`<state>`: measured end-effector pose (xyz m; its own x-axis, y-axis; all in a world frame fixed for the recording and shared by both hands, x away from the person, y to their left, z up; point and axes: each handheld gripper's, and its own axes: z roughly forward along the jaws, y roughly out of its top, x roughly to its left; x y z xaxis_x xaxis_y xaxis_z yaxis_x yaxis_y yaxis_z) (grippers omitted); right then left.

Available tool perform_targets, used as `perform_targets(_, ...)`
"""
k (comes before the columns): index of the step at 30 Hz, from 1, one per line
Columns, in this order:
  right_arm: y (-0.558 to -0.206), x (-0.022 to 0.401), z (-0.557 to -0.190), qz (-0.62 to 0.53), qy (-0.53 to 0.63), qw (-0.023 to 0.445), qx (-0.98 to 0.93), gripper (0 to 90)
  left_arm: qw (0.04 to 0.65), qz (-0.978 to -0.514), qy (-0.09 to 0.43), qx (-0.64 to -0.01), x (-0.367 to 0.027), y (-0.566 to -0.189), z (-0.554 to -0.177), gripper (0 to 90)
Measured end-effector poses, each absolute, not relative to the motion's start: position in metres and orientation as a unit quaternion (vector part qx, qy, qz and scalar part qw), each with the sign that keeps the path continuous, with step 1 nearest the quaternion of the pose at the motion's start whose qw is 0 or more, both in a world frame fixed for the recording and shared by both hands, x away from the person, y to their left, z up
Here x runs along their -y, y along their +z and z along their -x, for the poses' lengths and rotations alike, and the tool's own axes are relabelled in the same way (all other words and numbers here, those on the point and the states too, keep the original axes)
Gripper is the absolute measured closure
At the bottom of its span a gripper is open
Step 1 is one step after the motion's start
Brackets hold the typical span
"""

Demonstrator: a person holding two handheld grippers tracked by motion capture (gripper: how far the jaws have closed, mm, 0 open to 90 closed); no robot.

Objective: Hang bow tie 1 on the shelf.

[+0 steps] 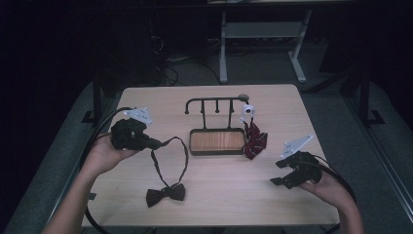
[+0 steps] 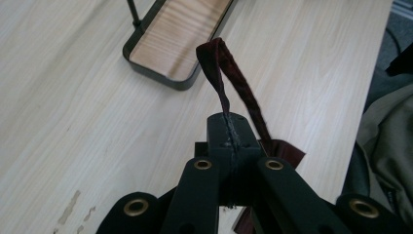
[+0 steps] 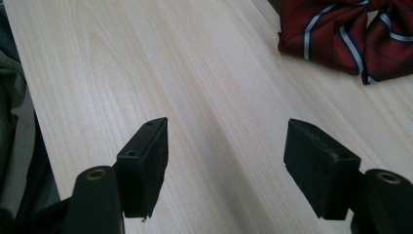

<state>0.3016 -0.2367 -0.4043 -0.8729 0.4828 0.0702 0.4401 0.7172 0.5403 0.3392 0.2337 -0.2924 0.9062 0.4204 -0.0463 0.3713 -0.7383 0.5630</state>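
A dark maroon bow tie (image 1: 166,193) lies near the table's front edge, and its neck strap (image 1: 183,152) loops up and back toward my left gripper (image 1: 155,143). That gripper is shut on the strap (image 2: 229,73), which rises in a fold from between its closed jaws in the left gripper view. A striped red bow tie (image 1: 254,140) hangs at the right end of a black rack (image 1: 214,101) and rests against the tray's right side; its striped cloth (image 3: 341,36) lies ahead of my right gripper (image 3: 226,156). My right gripper (image 1: 277,171) is open over bare table at the right.
The rack stands in a dark-rimmed wooden tray (image 1: 191,144) at the table's middle; the same tray (image 2: 160,73) lies ahead of my left gripper. A small white round object (image 1: 248,110) hangs at the rack's right end. Cables trail off both sides of the table.
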Motion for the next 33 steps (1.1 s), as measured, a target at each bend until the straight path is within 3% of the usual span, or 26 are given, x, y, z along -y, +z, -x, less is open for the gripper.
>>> perform_targets(33, -0.407, 0.238, -0.303, -0.251, 0.281, 0.036, -0.926, 32.7, 0.300, -0.932, 0.050, -0.194, -0.214, -0.247, -0.364, 89.8)
